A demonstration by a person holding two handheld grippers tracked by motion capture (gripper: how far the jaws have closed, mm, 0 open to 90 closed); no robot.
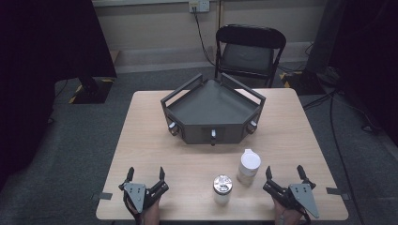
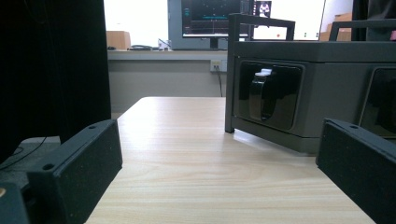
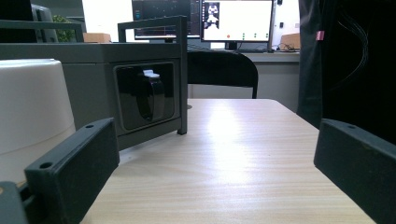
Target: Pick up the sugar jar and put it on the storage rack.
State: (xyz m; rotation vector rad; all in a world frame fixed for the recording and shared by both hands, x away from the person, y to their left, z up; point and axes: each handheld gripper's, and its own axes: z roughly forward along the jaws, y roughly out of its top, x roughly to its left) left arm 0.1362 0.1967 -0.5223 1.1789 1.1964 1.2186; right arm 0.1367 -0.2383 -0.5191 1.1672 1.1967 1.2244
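A dark grey angular box [image 1: 213,110] with handles and knobs on its front faces stands at the table's middle back. In front of it stand a white lidded container [image 1: 248,166] and a small glass jar with a metal lid [image 1: 222,188]. My left gripper [image 1: 146,172] rests open at the front left, nothing between its jaws. My right gripper [image 1: 284,171] is open at the front right, just right of the white container. The left gripper view [image 2: 219,144] faces the box [image 2: 299,88] and one black knob [image 2: 266,95]. In the right gripper view [image 3: 217,144] the white container [image 3: 32,107] sits beside the left jaw.
The wooden table [image 1: 150,140] has bare surface to the left and right of the box. A black folding chair [image 1: 248,49] stands behind the table. Monitors [image 3: 236,21] sit on a desk far back. Dark curtains hang on both sides.
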